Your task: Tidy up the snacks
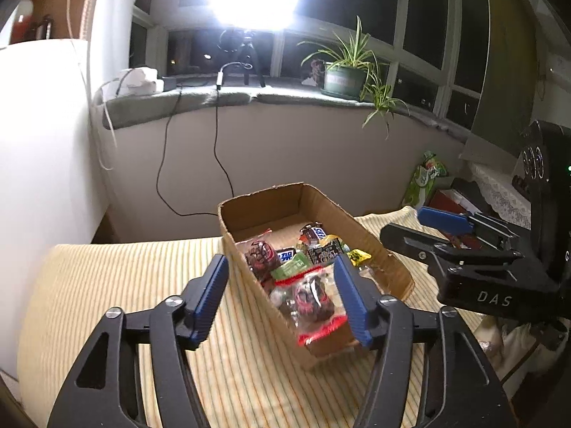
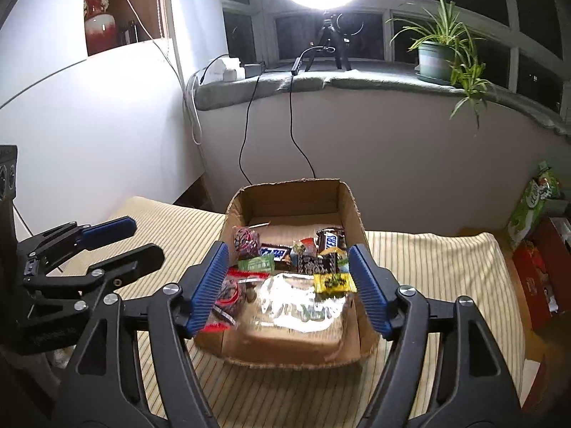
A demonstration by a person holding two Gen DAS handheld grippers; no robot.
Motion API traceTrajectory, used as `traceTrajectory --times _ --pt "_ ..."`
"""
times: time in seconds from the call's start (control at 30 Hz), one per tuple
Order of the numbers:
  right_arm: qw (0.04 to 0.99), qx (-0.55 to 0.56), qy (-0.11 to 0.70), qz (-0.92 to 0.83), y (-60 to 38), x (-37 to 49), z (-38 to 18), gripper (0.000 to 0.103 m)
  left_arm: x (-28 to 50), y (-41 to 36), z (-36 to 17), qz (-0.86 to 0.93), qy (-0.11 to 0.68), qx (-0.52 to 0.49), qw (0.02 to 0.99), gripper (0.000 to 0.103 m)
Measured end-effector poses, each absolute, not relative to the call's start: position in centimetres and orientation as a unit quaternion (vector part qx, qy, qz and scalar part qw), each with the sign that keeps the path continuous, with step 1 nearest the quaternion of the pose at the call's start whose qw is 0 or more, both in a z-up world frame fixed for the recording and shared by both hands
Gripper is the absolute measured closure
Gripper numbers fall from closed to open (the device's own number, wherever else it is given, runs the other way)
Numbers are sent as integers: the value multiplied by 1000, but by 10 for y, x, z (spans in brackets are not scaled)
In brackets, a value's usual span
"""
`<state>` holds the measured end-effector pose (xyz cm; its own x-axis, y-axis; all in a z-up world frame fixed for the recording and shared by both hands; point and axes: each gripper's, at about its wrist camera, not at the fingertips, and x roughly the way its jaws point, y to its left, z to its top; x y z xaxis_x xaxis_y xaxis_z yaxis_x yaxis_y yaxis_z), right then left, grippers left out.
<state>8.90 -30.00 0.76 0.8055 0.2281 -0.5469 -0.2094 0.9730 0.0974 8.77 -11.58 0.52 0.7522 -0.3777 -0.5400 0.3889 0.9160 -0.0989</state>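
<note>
An open cardboard box stands on the table's yellow striped cloth and holds several wrapped snacks. Among them are a Snickers bar, a yellow candy, a green packet and a clear red-edged bag of dark snacks. A shiny clear bag lies blurred at the box's near end. My left gripper hovers open over the box's near left corner. My right gripper is open above the box's near end. No snack touches either gripper's pads.
A bright ring light on a tripod and a potted plant stand on the windowsill behind the table, with cables hanging down the wall. A green snack bag and red boxes sit to the right of the table.
</note>
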Motion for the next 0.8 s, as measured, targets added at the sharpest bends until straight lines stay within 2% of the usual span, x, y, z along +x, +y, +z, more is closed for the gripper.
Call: traceTrajectory --times 0.1,0.33,0.8 --pt "952 18 285 109 -302 75 8 14 77 -113 5 -199 282 11 939 32" --pt "952 13 290 99 -303 55 0 10 62 -108 6 -179 276 11 944 20" --pt "952 20 290 92 -307 45 0 10 50 -105 6 -172 269 15 947 19"
